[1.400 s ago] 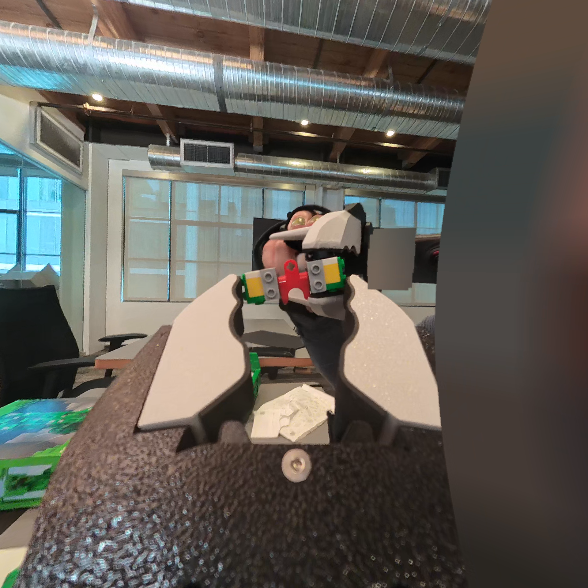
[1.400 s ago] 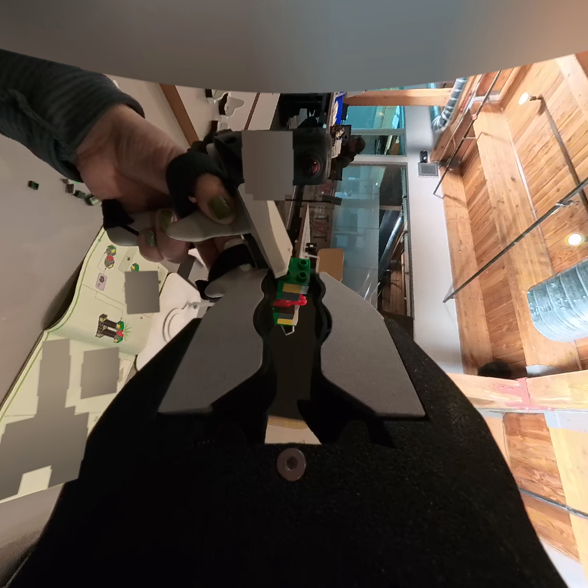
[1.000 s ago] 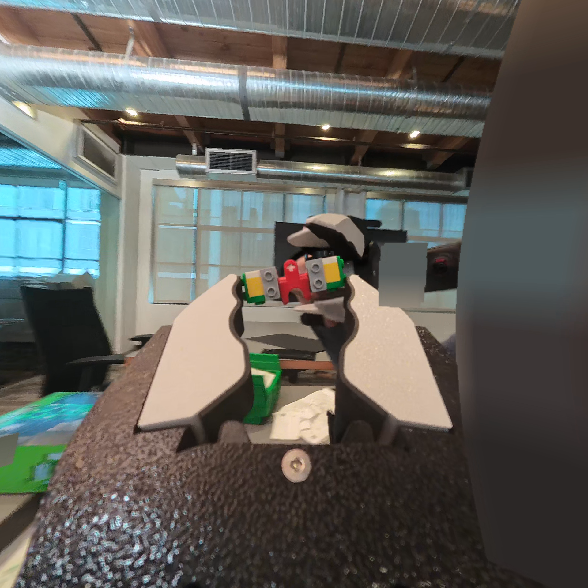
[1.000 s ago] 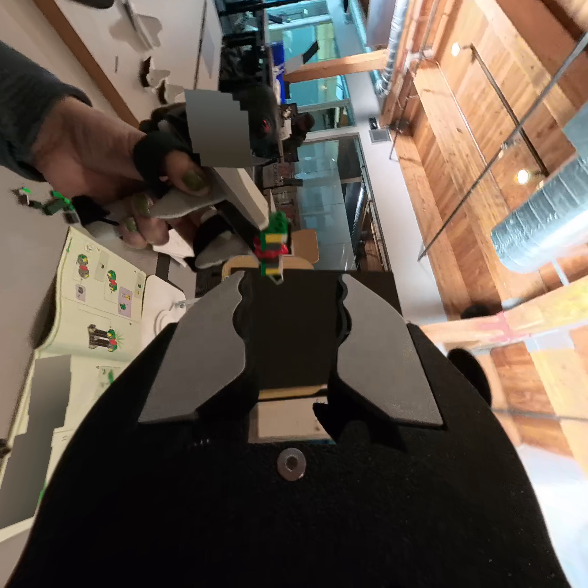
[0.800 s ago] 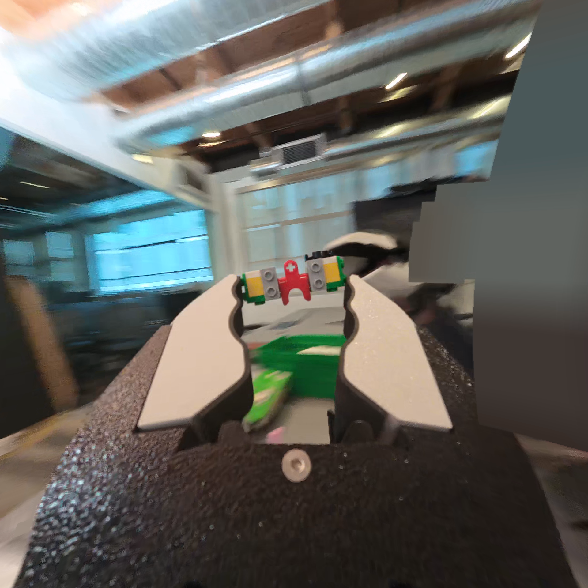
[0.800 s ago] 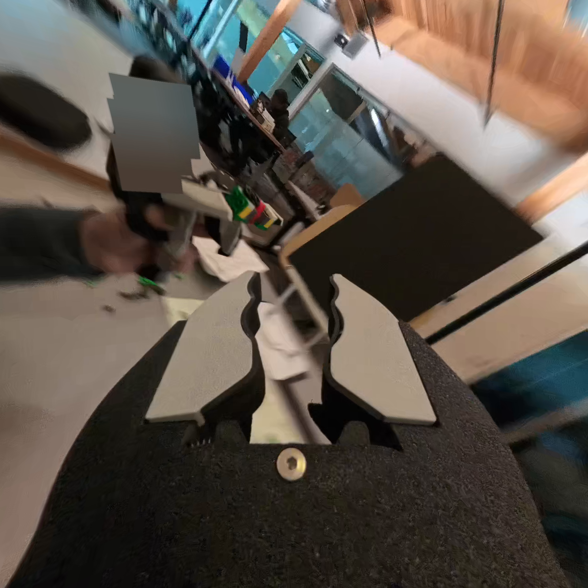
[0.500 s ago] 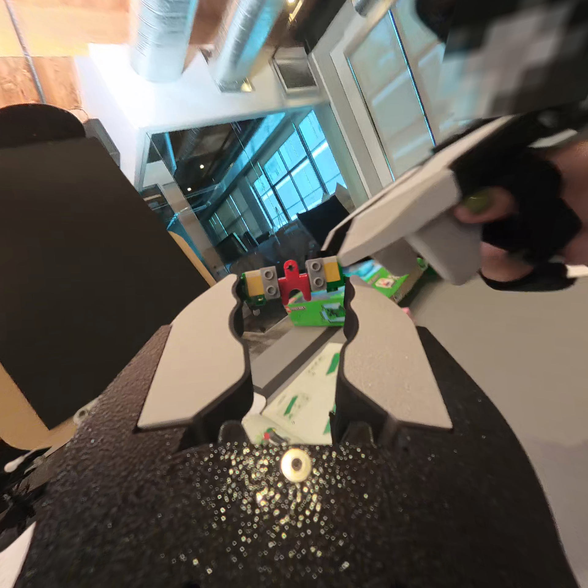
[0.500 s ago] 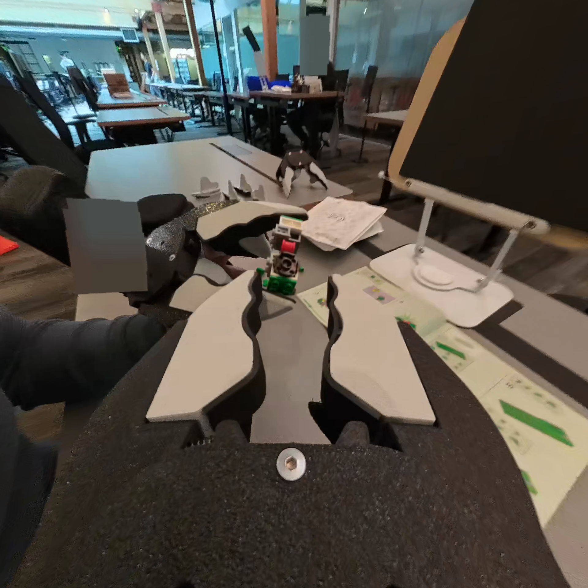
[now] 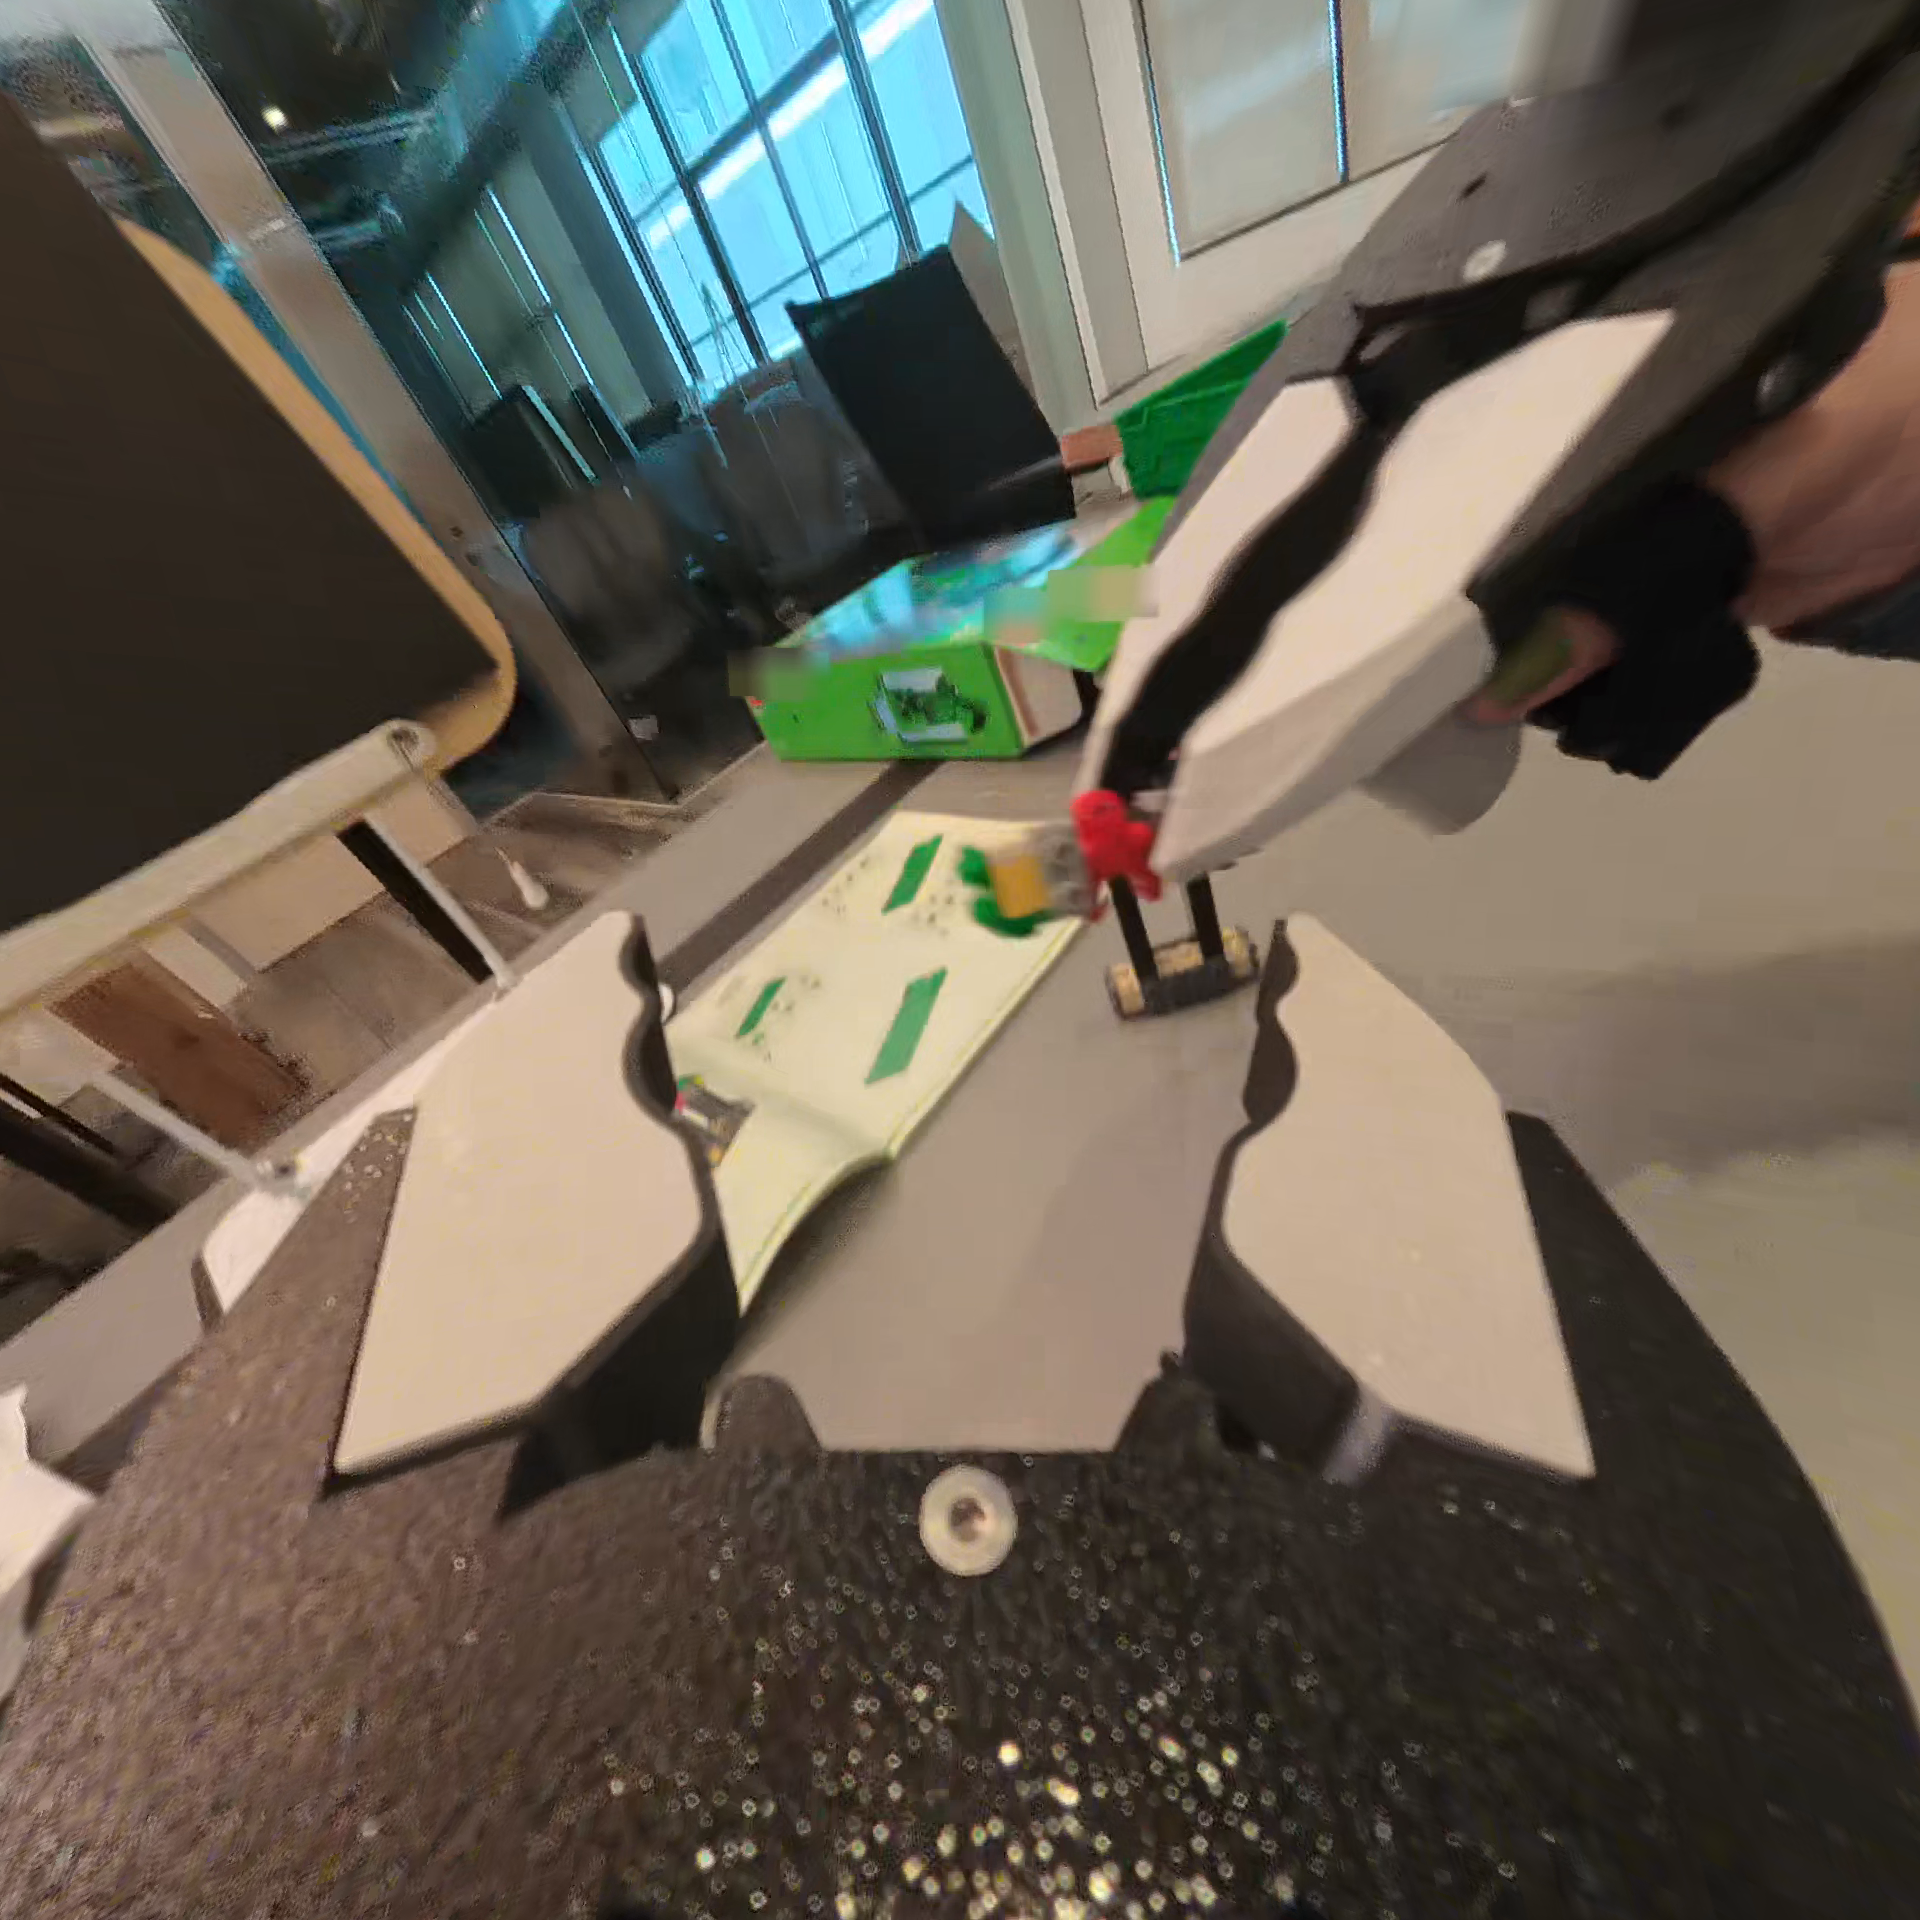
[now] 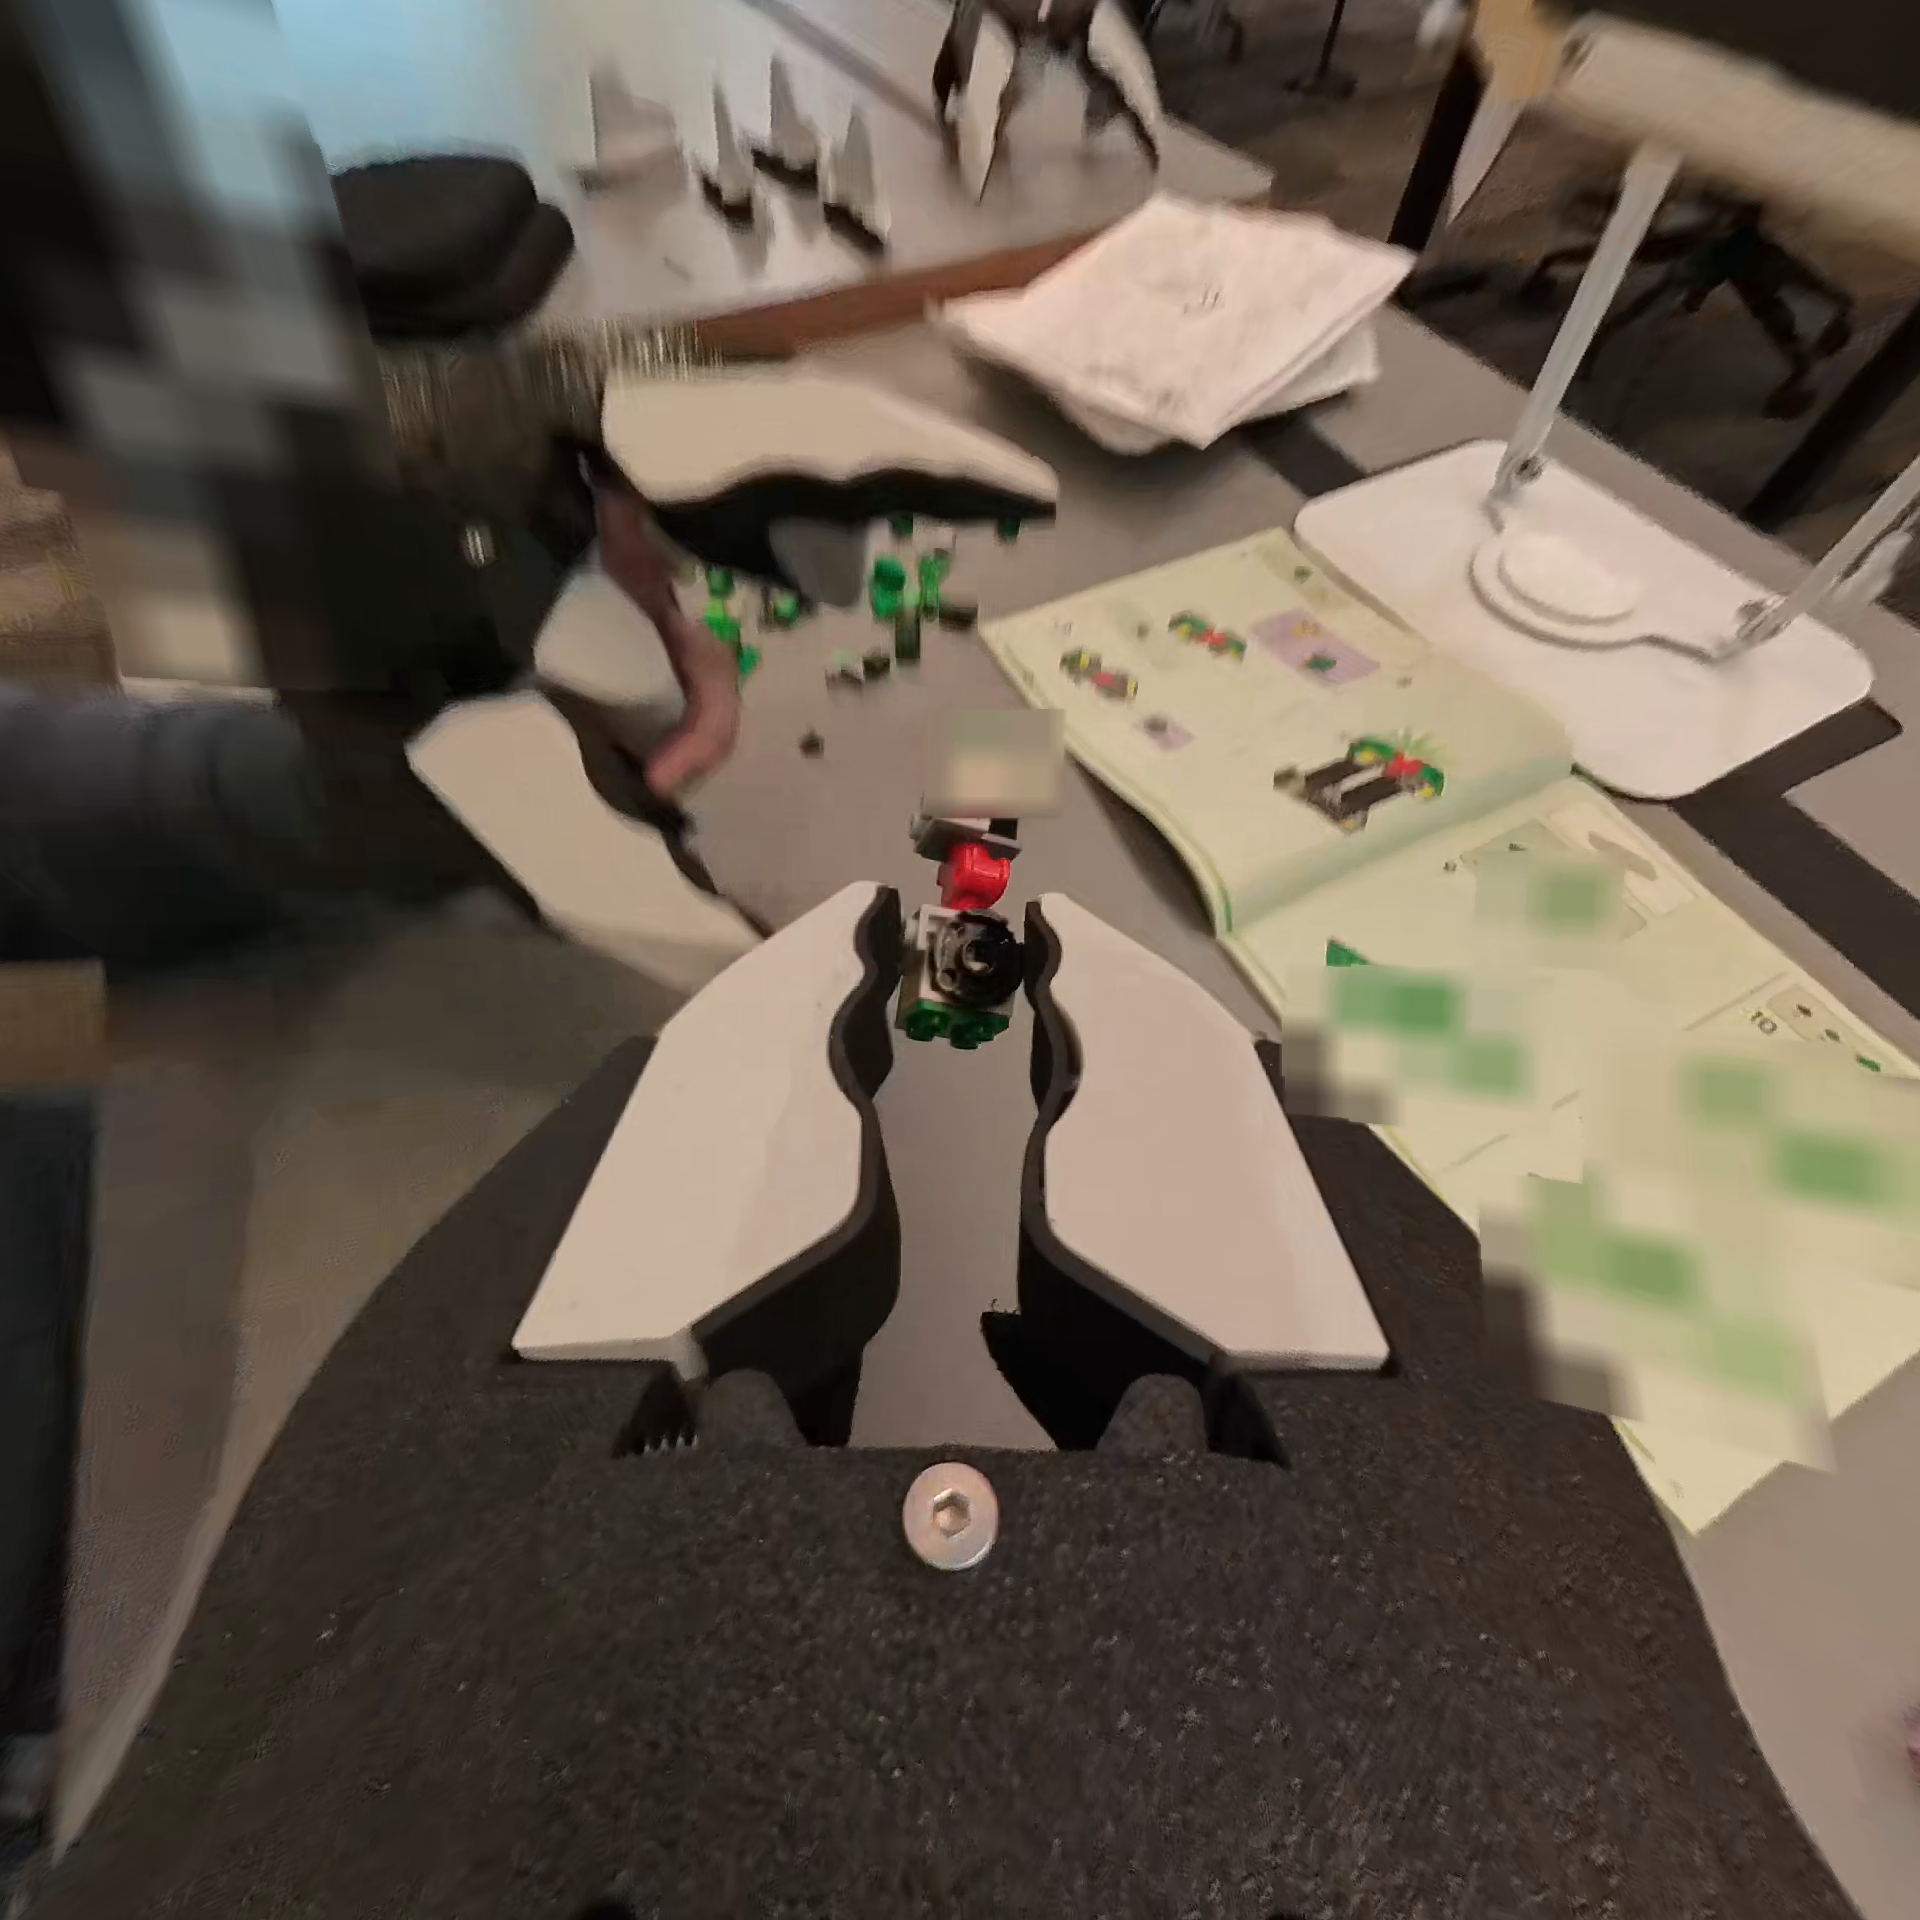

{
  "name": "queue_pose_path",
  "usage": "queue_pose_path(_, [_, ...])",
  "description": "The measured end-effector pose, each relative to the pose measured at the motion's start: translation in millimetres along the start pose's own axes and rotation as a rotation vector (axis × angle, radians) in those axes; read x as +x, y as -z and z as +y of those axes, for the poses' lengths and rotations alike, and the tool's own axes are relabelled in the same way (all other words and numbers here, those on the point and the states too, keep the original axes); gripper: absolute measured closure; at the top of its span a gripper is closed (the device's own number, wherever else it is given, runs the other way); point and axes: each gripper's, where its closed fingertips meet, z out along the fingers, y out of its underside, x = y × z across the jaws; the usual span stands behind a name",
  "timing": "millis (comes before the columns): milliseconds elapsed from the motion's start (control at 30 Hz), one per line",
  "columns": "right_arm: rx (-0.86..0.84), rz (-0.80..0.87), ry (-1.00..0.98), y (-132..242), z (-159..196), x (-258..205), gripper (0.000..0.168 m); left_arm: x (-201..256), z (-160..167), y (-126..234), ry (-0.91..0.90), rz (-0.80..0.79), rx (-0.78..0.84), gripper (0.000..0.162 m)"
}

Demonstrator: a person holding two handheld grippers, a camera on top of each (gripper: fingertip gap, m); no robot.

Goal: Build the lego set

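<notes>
My right gripper (image 10: 961,909) is shut on a small lego assembly (image 10: 958,982) with a green base, grey and black middle and a red piece on top, held just above the grey table (image 10: 364,1091). In the left wrist view the same assembly (image 9: 1049,873) hangs at the tips of that gripper (image 9: 1127,821). A black two-post frame piece (image 9: 1174,961) stands on the table right under it. My left gripper (image 9: 951,935) is wide open and empty, a little short of the frame; it also shows in the right wrist view (image 10: 748,644).
An open instruction booklet (image 10: 1299,727) lies to the right on the table, also in the left wrist view (image 9: 883,1018). Several loose green bricks (image 10: 894,603) lie beyond. A white stand base (image 10: 1558,592), folded papers (image 10: 1174,312) and a green box (image 9: 894,696) sit farther back.
The assembly went from my left gripper to my right. The left jaws opened wide and let go. Both grippers swung down from mid-air toward the table.
</notes>
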Motion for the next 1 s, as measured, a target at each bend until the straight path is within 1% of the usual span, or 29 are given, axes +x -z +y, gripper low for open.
queue_pose_path(100, [-0.127,-0.057,0.1,-9.7,49.9,-7.6,0.146,-3.8,15.9,15.3,0.04,0.035,-0.003,0.058])
queue_pose_path(167, [-0.173,-0.096,0.179,-14.0,75.8,-15.2,0.146,-6.2,24.0,23.6,0.078,0.06,-0.012,0.061])
queue_pose_path(233, [-0.199,-0.094,0.219,-16.4,90.2,-15.5,0.146,-9.4,33.7,30.1,0.101,0.064,-0.031,0.065])
queue_pose_path(333, [-0.226,-0.093,0.268,-16.2,100.3,-13.0,0.146,-10.8,41.3,35.3,0.14,0.086,-0.056,0.068])
queue_pose_path(533, [-0.248,-0.129,0.265,-21.2,112.1,-15.8,0.146,-4.4,48.1,32.6,0.187,0.128,-0.078,0.068])
queue_pose_path(567, [-0.241,-0.129,0.272,-22.2,111.7,-17.4,0.143,-2.0,50.9,31.1,0.189,0.137,-0.09,0.067])
queue_pose_path(667, [-0.211,-0.097,0.275,-18.3,104.8,-15.3,0.122,1.0,59.5,27.8,0.197,0.146,-0.121,0.066])
queue_pose_path(733, [-0.102,-0.031,0.276,-10.1,88.5,-7.5,0.116,-0.8,61.5,27.0,0.221,0.139,-0.117,0.067])
queue_pose_path(800, [0.08,0.041,0.244,2.0,64.1,-3.1,0.118,-4.1,58.3,27.3,0.265,0.12,-0.084,0.072])
queue_pose_path(867, [0.253,0.153,0.178,11.9,40.7,3.7,0.123,-5.3,54.0,27.4,0.31,0.104,-0.043,0.084])
queue_pose_path(900, [0.328,0.249,0.139,15.5,31.8,11.1,0.125,-5.7,53.8,27.1,0.323,0.092,-0.033,0.094])
queue_pose_path(933, [0.376,0.335,0.108,17.4,26.4,16.5,0.13,-5.8,54.4,26.9,0.326,0.081,-0.028,0.108])
queue_pose_path(967, [0.386,0.415,0.091,17.4,24.1,20.8,0.138,-5.3,54.5,27.0,0.318,0.078,-0.021,0.131])
queue_pose_path(1000, [0.374,0.509,0.086,17.5,23.7,26.1,0.16,-4.3,53.9,27.4,0.295,0.082,-0.013,0.162])
